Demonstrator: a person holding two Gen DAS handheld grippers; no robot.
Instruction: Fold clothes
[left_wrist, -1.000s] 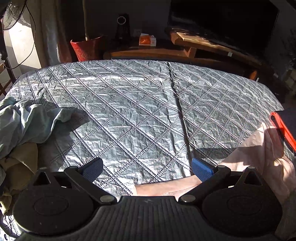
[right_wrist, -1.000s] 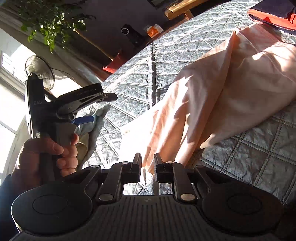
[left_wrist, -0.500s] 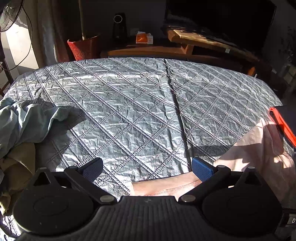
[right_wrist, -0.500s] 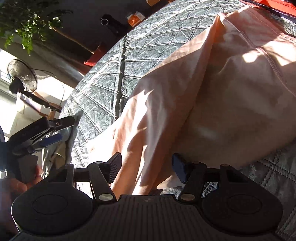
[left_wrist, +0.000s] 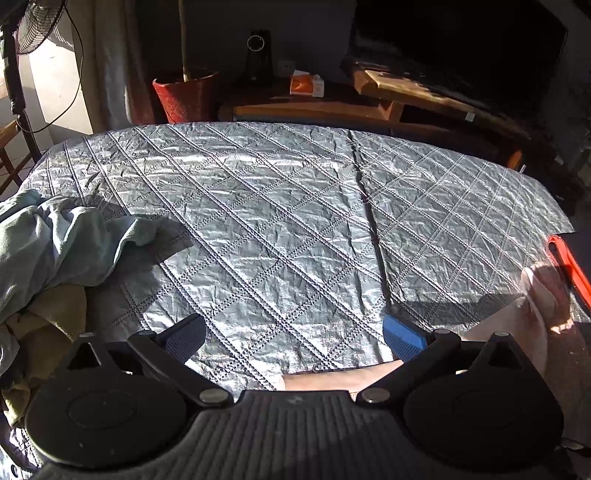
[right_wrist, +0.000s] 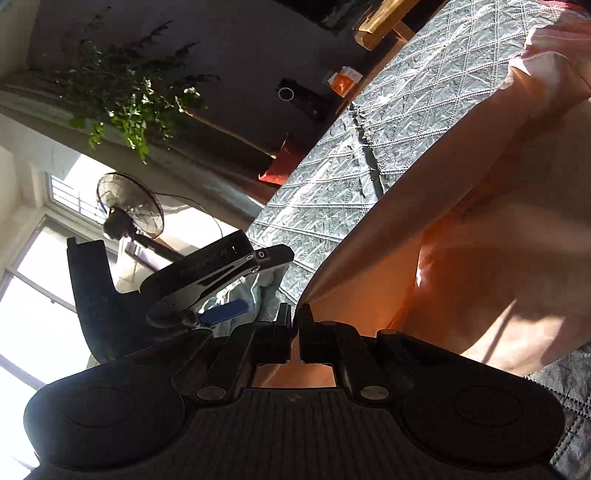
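The right claw (right_wrist: 294, 325) is closing on the peach garment's (right_wrist: 480, 258) hem (thin bite, may slip); the left claw (left_wrist: 293, 341) hangs open over the counter (left_wrist: 277, 221)

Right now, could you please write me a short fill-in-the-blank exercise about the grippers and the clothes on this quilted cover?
1. The right gripper is closing on the edge of the ____ garment.
2. The left gripper has its jaws wide ____.
3. The crumpled pale green cloth lies on the ____ side of the left wrist view.
4. The quilted cover is ____ in colour.

Missing words: pink; open; left; silver
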